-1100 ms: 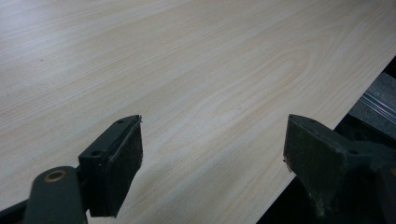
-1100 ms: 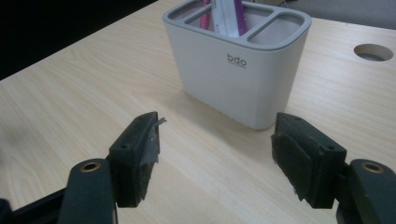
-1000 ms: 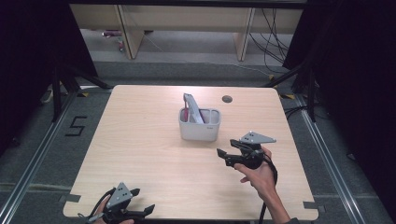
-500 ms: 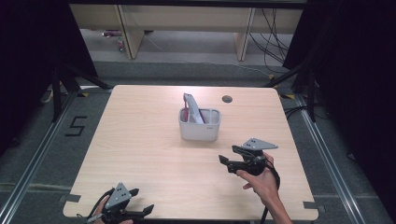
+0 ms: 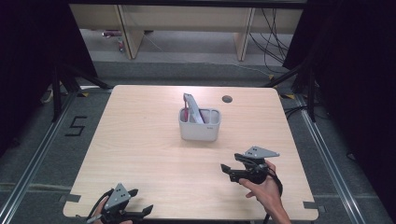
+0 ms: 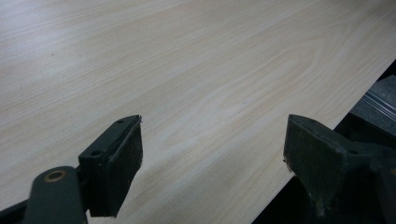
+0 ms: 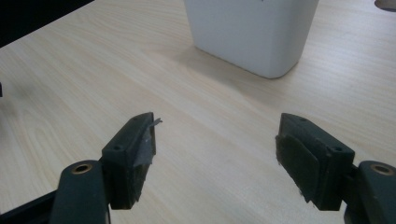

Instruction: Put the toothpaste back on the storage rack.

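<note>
Nearby, both grippers sit low over the bare wooden table, each with nothing between its jaws.

Closest to the person, the left gripper (image 5: 140,215) rests at the table's (image 5: 140,140) near left edge, its jaws spread wide over plain wood in the left gripper view, with the table's edge running just past one of them. A little farther in, on the right side, the right gripper (image 5: 226,171) is held in the person's right hand (image 5: 266,191) and points toward the middle of the table; its jaws have just been opening and stand well apart, with only wood grain between them. Beyond it, near the table's centre, stands the white container (image 5: 199,125), well apart from both grippers, with a grey and red object (image 5: 191,106) leaning out of its top. Farthest back, a small dark hole (image 5: 227,99) sits in the tabletop.
</note>
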`<state>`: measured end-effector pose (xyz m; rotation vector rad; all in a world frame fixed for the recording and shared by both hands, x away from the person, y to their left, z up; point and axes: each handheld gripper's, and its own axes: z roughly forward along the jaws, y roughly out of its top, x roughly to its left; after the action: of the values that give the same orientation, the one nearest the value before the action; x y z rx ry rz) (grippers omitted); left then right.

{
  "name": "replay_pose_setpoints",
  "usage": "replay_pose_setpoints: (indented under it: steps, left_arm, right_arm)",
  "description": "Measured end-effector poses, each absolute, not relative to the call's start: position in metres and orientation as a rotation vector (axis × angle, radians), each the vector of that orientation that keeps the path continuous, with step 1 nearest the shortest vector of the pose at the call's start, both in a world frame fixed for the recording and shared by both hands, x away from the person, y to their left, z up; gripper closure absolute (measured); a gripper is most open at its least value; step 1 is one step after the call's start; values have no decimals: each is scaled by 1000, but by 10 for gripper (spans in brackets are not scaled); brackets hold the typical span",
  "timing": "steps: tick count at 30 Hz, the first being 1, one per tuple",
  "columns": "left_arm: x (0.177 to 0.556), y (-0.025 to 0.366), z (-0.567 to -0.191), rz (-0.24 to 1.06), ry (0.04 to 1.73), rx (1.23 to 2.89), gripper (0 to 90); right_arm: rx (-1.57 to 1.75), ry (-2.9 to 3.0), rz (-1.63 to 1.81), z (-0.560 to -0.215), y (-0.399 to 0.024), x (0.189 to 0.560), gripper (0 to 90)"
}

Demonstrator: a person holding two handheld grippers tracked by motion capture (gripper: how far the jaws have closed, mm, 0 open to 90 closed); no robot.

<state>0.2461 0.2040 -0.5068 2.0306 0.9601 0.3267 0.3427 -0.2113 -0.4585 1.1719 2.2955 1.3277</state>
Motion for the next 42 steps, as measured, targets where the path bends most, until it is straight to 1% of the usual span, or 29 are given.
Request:
replay_pose_setpoints:
  steps: [3, 4, 5, 9, 13, 14, 15, 16, 18, 22, 24, 25, 27, 29, 31, 34, 35, 42]
  left_arm:
    - [246, 205, -507, 326, 961, 2024, 193]
    - [246, 205, -507, 327, 961, 2022, 193]
    - [246, 203, -508, 324, 975, 1991, 193]
    - [246, 205, -507, 328, 962, 2020, 193]
    - [245, 203, -508, 326, 974, 1992, 193]
    - [245, 203, -508, 327, 976, 1993, 193]
    - [246, 204, -507, 329, 967, 2012, 194]
    - [246, 205, -507, 330, 962, 2019, 193]
    - [245, 203, -507, 328, 977, 1992, 193]
    - [245, 204, -508, 328, 978, 1992, 193]
    - [245, 204, -507, 328, 975, 1993, 193]
    - [245, 204, -507, 330, 972, 1994, 193]
    - [245, 204, -507, 329, 974, 1992, 193]
    - [245, 204, -507, 329, 976, 1993, 193]
    - [245, 205, -507, 331, 958, 2023, 193]
    - [245, 206, -506, 332, 957, 2024, 193]
    - [245, 204, -507, 330, 974, 1992, 193]
    - [245, 203, -508, 326, 976, 1995, 193]
  right_arm:
    - [1209, 2303, 1310, -459, -211, 337, 279]
    - [1163, 2300, 1308, -461, -212, 338, 277]
    - [1186, 2312, 1300, -461, -212, 336, 276]
    - [1186, 2325, 1312, -466, -212, 333, 265]
    - [1178, 2337, 1304, -468, -212, 329, 256]
    - [1229, 2333, 1305, -468, -210, 326, 256]
    - [1157, 2334, 1280, -468, -213, 327, 253]
    - [1208, 2337, 1297, -469, -211, 325, 249]
    - [1193, 2327, 1285, -470, -213, 324, 240]
    - [1178, 2336, 1271, -472, -217, 321, 225]
    - [1231, 2335, 1279, -473, -216, 318, 221]
    - [1189, 2347, 1277, -473, -218, 319, 220]
    - [1261, 2326, 1257, -474, -219, 313, 211]
    - [1202, 2330, 1244, -475, -222, 314, 211]
    - [1237, 2349, 1243, -476, -222, 311, 212]
    - [1191, 2353, 1229, -478, -225, 309, 212]
    - [1209, 2344, 1226, -478, -225, 307, 213]
    - [1200, 2357, 1195, -481, -231, 301, 213]
